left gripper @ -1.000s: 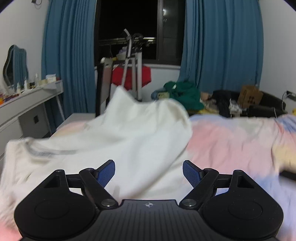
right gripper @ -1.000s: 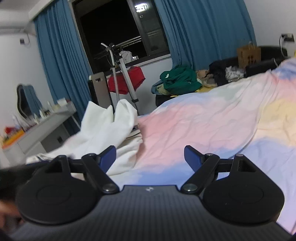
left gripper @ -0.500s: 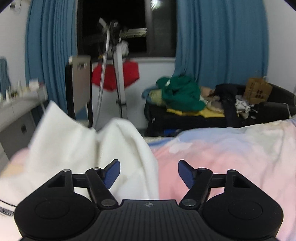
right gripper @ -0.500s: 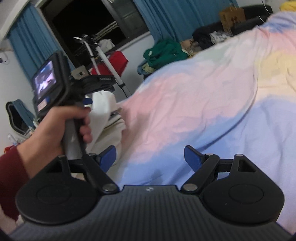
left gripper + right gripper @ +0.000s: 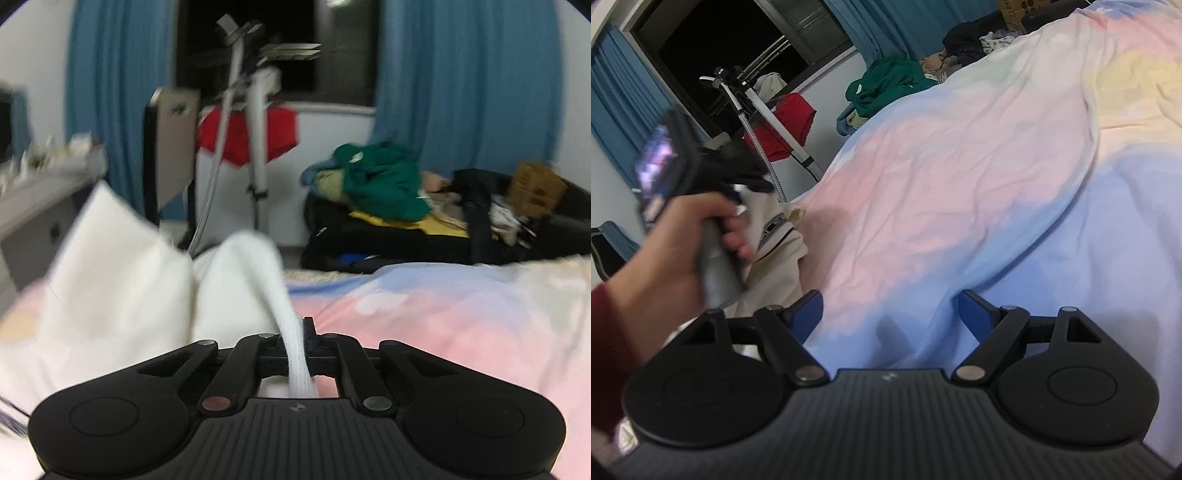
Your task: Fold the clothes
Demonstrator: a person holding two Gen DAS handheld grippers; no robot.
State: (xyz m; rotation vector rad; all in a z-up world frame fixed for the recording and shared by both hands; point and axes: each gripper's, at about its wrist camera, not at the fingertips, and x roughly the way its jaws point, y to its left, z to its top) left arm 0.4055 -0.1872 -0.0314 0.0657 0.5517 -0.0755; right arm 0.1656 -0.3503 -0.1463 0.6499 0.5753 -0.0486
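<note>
A white garment point(image 5: 122, 295) lies bunched on the left side of the pastel bedspread point(image 5: 461, 317). My left gripper point(image 5: 301, 343) is shut on a ribbed edge of it, which runs up between the jaws. In the right wrist view the same garment point(image 5: 775, 251) shows cream with a dark printed stripe, below the left gripper point(image 5: 750, 184) held in a hand with a red sleeve. My right gripper point(image 5: 890, 314) is open and empty, low over the blue part of the bedspread point(image 5: 997, 184).
Beyond the bed stand a garment steamer pole point(image 5: 255, 147), a red cloth point(image 5: 236, 136) and a pile of green and dark clothes point(image 5: 384, 181). A grey desk point(image 5: 40, 195) is at the left. Blue curtains flank a dark window.
My left gripper has closed on the white garment's edge. My right gripper has dropped lower and tilted over the bed, still open.
</note>
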